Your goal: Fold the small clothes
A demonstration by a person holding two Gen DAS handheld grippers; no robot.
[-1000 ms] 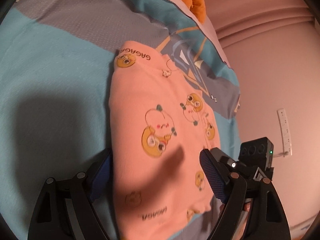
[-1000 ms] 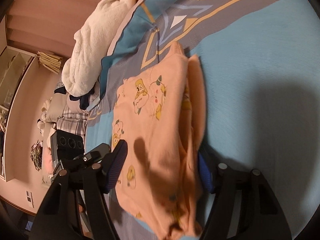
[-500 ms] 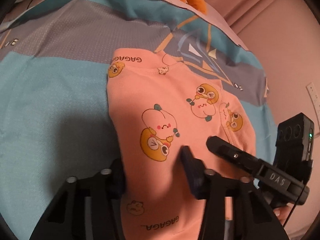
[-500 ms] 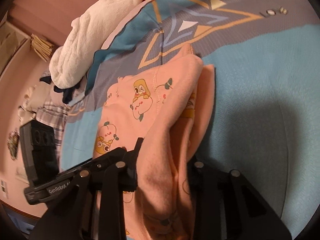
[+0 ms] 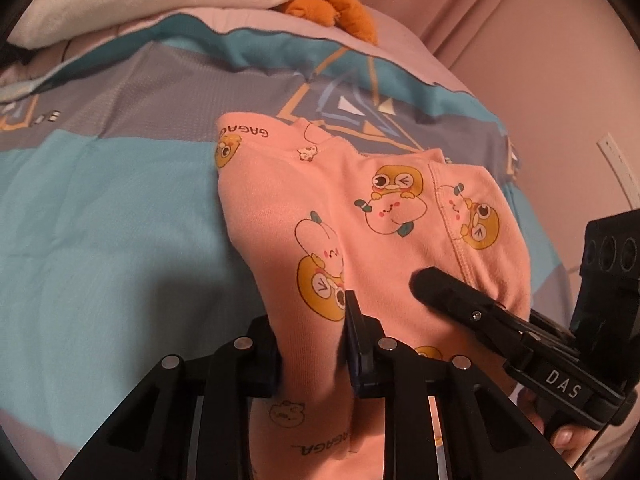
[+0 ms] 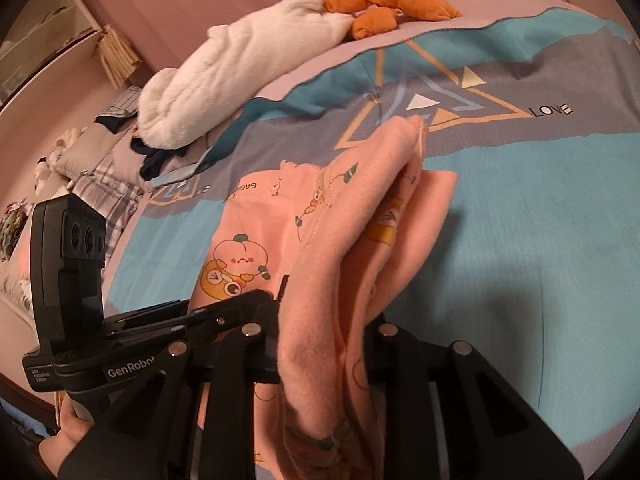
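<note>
On the bed, the blue and grey cover lies under a pink garment printed with cartoon faces. The garment sits in the middle of the bed, its far edge flat on the cover, its near edge raised off it.

At the near left corner of the garment the left tool is closing, and its pads already pinch a fold of the pink cloth between them. That pinched fold stands up from the cover.

Just to its right, the right tool is also closing, clenched on a thick bunch of the garment's near right corner, with several layers pressed between its pads. In the left view this tool shows as a black finger lying across the pink cloth, with a hand behind it.

At the far end of the bed lies a white fluffy blanket, and touching its right end, an orange cloth. Far right, a curtain hangs.
</note>
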